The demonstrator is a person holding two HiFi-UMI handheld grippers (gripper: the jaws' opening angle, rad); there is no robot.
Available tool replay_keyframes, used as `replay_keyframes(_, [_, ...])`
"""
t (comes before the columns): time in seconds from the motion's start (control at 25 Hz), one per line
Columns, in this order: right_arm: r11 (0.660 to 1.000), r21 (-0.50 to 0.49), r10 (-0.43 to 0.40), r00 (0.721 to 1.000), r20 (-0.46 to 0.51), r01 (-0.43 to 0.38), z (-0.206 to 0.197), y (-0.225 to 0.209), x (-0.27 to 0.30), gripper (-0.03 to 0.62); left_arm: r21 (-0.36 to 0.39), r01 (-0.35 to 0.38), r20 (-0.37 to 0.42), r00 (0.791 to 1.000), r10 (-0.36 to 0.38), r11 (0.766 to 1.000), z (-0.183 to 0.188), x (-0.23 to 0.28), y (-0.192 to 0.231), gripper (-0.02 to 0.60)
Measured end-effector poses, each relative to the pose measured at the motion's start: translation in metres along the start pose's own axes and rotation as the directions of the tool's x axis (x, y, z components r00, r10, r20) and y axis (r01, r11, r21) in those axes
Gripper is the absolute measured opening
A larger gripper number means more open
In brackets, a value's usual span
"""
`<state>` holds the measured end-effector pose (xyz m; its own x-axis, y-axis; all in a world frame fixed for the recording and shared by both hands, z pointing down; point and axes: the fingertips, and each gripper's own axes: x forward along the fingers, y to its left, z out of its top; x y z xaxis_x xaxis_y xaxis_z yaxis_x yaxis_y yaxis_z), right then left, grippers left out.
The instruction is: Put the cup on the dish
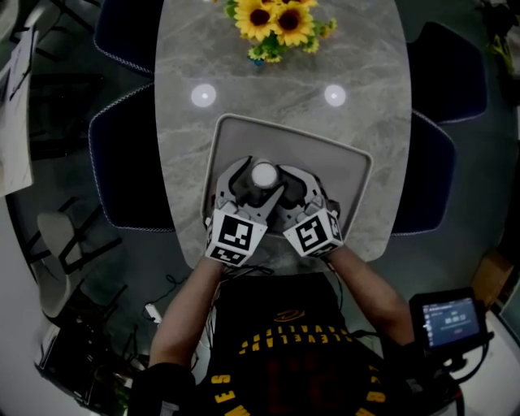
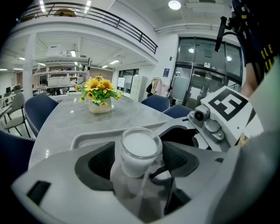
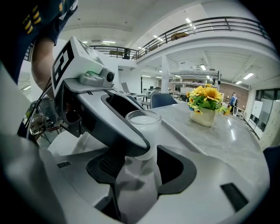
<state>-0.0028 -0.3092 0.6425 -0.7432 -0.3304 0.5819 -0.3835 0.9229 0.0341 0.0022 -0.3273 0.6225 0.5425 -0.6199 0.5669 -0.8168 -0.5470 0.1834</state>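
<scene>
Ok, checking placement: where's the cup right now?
Head view, centre: the cup is over the middle of the grey dish, between the left gripper and right gripper, sunflowers beyond.

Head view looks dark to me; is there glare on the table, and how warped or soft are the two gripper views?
Head view: dim, darkest at the corners, two round glare spots on the table; the cup reads flat white on top. Left gripper view: heavy fisheye bending, black corners, ceiling light blown out, cup sharp. Right gripper view: same bending, cup and sunflowers in focus.
</scene>
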Motion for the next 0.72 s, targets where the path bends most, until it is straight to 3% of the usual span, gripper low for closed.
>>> replay_keyframes(0.4, [0.999,0.053,-0.005,1.0,-0.012,0.006,0.006,0.013,-0.023,0.23,-0.089,0.028,-0.004,1.0,-0.029,0.996,-0.003,-0.03,-0.011,0.328])
replay_keyframes(0.72, [0.993,0.114,-0.029,1.0,0.003,0.028,0.012,0.017,-0.047,0.229,-0.103,0.033,0.024,0.999,-0.031,0.994,0.001,-0.058,-0.012,0.328])
